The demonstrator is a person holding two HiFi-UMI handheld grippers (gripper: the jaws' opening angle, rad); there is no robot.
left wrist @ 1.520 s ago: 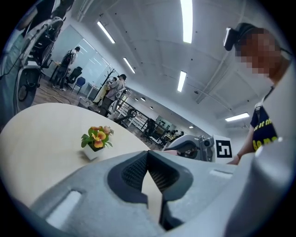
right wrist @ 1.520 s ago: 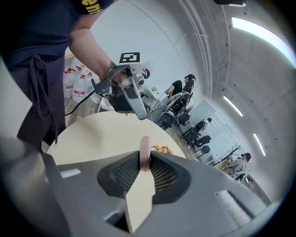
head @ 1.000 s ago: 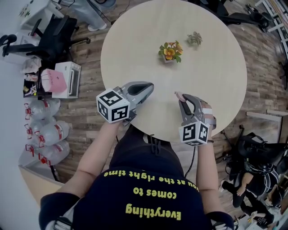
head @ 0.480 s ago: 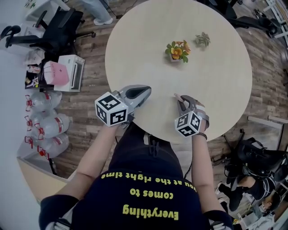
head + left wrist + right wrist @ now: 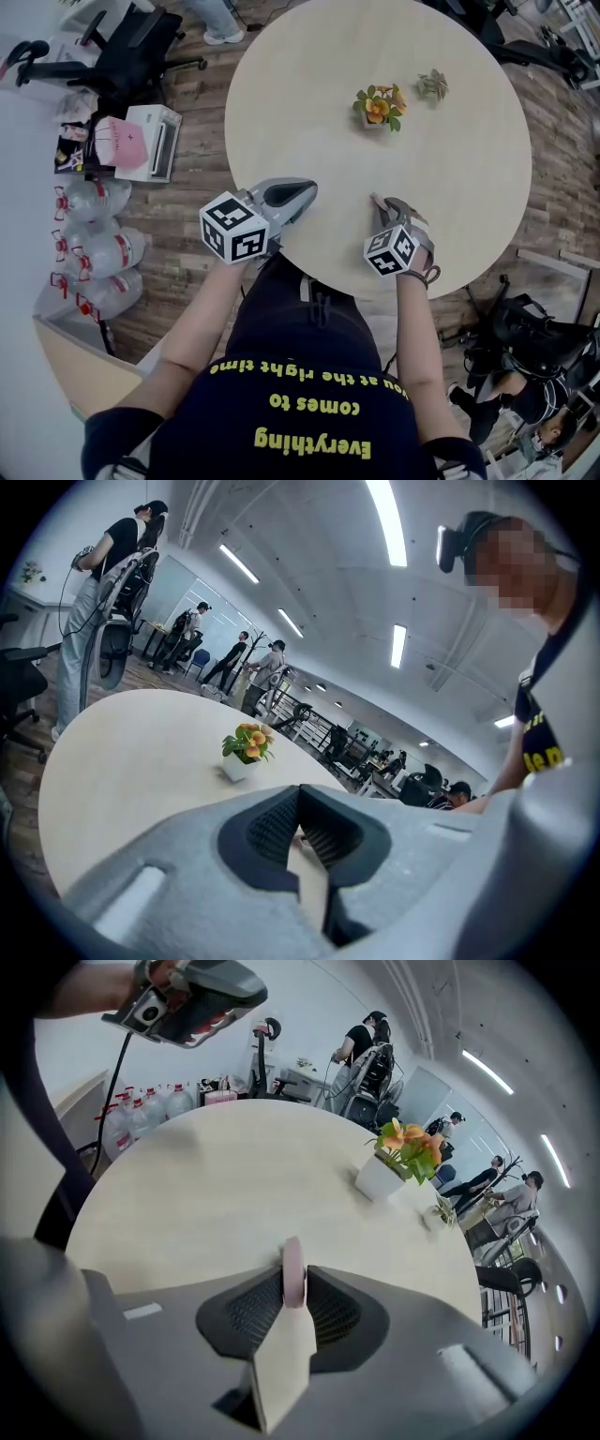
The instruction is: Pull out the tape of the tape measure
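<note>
Across the shirt (image 5: pixel 211 417), yellow print (image 5: pixel 314 437) reads "Everything comes to".

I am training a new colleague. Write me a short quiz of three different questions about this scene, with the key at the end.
1. True or false: the left tongs are shut with nothing between them.
2. What stands between the pads of the right tongs? A) the pink tape measure B) a screwdriver C) nothing
3. Fill in: the potted flowers stand on the round ____.

Key
1. True.
2. A. It stands on edge and both pads touch it, while these tongs are opening.
3. Table.
</note>
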